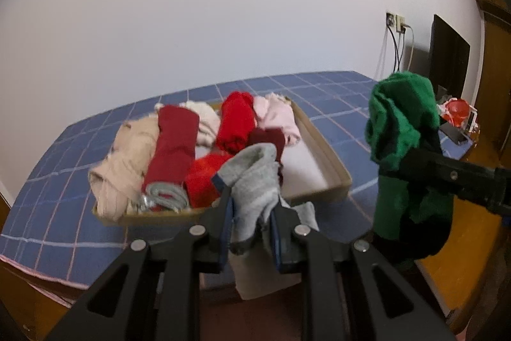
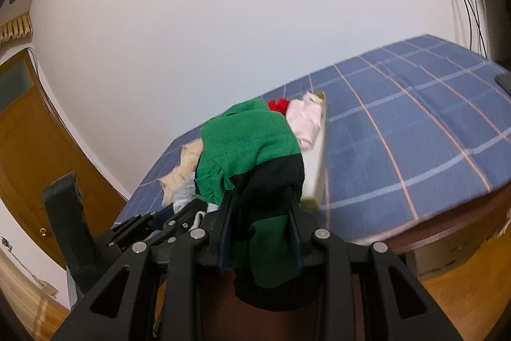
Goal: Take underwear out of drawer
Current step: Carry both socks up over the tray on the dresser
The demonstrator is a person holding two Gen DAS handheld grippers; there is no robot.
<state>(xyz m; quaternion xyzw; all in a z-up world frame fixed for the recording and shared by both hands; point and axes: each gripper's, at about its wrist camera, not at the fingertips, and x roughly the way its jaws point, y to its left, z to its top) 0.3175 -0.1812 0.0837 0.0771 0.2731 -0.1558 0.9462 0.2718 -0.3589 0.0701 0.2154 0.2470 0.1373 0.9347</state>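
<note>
The left gripper [image 1: 250, 200] is closed on a grey garment [image 1: 252, 178], which bunches up between its jaws and hangs below them, clear of the drawer [image 1: 332, 168]. The right gripper [image 2: 260, 222] is clamped on a green and black garment [image 2: 252, 146], held in the air to the right of the drawer and in front of the bed's edge. Two pieces are therefore already out and carried, one per tool. The drawer is a shallow cardboard tray resting on the blue checked bedspread [image 1: 335, 98]. It still contains a beige bundle [image 1: 127, 162], a dark red roll [image 1: 174, 146], a bright red roll [image 1: 236, 123], a pink piece [image 1: 279, 117] and several more folded items. The right part of the tray floor is bare. Remaining work, as judged here: set down both held garments outside the tray, then return for the pieces that remain inside.
</note>
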